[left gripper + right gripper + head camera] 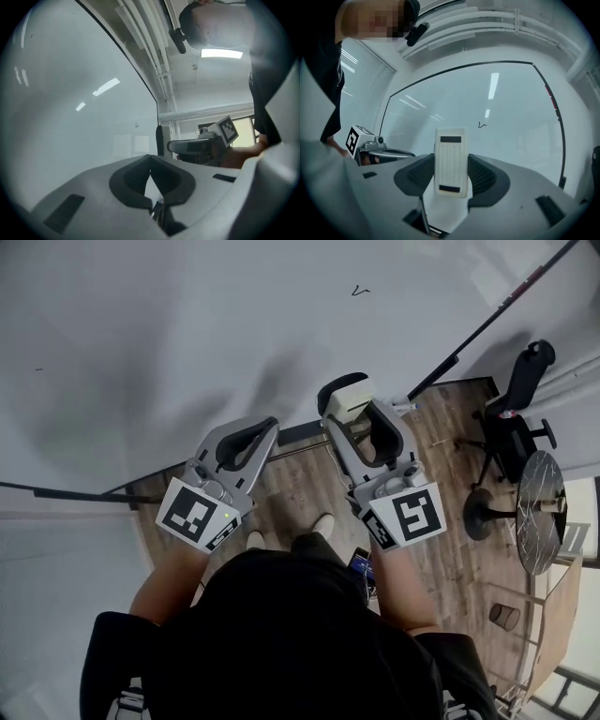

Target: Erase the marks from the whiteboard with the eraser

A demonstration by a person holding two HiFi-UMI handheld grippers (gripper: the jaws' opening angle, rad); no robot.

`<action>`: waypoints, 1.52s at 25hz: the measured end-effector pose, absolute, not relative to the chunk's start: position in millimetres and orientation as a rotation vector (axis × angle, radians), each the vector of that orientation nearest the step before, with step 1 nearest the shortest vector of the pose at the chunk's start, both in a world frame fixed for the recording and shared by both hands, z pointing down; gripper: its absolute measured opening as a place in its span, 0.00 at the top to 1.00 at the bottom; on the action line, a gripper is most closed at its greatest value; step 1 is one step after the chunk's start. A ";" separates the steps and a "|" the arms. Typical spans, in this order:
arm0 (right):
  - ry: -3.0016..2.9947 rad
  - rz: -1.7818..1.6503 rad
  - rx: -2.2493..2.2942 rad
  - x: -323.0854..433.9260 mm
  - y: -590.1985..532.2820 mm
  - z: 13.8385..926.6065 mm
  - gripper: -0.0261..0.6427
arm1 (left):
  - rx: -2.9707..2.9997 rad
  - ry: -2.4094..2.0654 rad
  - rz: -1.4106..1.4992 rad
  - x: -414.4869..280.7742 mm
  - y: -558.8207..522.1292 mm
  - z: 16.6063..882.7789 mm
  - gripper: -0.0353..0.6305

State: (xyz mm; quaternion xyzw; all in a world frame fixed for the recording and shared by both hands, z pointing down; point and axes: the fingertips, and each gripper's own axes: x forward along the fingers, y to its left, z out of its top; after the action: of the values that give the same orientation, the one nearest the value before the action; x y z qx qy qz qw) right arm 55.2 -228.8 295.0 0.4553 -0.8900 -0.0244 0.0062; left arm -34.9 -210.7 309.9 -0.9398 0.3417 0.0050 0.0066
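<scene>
A small dark mark point(361, 290) sits on the whiteboard point(187, 324), and all places here are told from this mark. In the head view the whiteboard around the mark looks white and clean.

The right gripper point(354, 423) is below the mark and a little to its left. Its jaws are closed on the eraser point(347, 395), one on each long side. In the right gripper view the eraser point(451, 154) stands upright between the dark pads, with its pale ribbed back toward the camera. The mark point(482, 124) shows just above and to the right of its top corner. The eraser seems to be off the whiteboard and apart from the mark, but from these angles I cannot be sure.

The left gripper point(251, 427) is also below the mark, further to the left than the right one. In the left gripper view its jaws are together, the tips point(150, 157) touch, and nothing is between them. In this view the mark point(136, 124) is small and far above the tips.

Low and far to the right of the mark there is a black office chair point(511, 418) on the wooden floor point(300, 484). A round table point(541, 512) stands just below the chair. Straight below the mark, beyond both grippers, the person's pale shoes point(323, 524) stand on the same floor.
</scene>
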 end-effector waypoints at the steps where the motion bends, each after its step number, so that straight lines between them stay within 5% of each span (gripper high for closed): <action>1: -2.792 -0.103 1.396 57.7 -238.0 294.7 0.63 | -2.925 1.107 0.016 -30.9 -218.0 310.8 0.94; 12: -2.885 -0.297 1.286 68.9 -315.3 242.7 0.63 | -2.771 1.421 0.014 -8.6 -261.9 289.4 0.94; 38: -2.585 -0.339 1.736 90.4 -365.7 233.3 0.63 | -2.820 1.266 0.065 -36.5 -295.2 294.5 0.94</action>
State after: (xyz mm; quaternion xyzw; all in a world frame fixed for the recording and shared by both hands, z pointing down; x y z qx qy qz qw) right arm 90.4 -365.7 233.3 0.5542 -0.8253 -0.1082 0.0049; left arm -36.5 -295.2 294.5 -0.9118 0.4093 0.0209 0.0251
